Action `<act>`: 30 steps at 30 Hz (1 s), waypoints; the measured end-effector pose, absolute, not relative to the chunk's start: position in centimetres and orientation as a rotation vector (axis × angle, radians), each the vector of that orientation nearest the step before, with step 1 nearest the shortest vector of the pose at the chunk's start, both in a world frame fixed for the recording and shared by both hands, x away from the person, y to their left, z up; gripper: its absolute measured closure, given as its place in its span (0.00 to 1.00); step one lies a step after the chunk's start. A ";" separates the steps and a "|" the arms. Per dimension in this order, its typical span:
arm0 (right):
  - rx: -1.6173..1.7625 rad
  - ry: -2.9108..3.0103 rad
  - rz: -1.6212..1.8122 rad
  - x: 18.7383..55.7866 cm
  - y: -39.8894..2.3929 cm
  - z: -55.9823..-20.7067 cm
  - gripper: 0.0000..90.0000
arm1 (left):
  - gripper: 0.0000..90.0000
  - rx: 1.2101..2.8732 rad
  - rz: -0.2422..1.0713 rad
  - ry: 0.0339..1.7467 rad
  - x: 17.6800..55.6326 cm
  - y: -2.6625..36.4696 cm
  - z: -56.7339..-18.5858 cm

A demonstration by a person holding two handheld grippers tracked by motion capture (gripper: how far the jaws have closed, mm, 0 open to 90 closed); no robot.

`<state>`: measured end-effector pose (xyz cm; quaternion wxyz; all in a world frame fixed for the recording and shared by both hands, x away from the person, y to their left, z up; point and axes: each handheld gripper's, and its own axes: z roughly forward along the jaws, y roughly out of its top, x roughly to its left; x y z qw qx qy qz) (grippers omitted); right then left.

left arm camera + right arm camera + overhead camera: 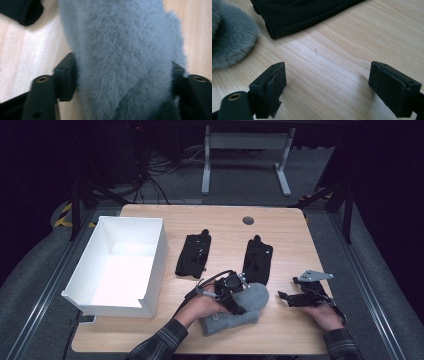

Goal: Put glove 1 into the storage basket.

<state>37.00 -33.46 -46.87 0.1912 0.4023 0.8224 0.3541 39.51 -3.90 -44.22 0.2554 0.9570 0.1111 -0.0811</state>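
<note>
Hand-held gripper (pixel 239 292) astride grey mitten (pixel 250 301)

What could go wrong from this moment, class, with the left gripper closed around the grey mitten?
1. The left gripper pinches thick fluffy pile on the grey mitten; the hold may be on fur alone and slip when lifted.
2. A second grey mitten seems to lie underneath; it could drag along or shift.
3. The black glove lies right beside the mitten; a sweep toward the white box could push it or the other glove.
</note>
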 end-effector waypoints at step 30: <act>1.127 2.310 0.995 37.0 -33.5 -46.9 0.17 | 0.77 2.467 -0.260 0.447 40.3 -0.8 -40.7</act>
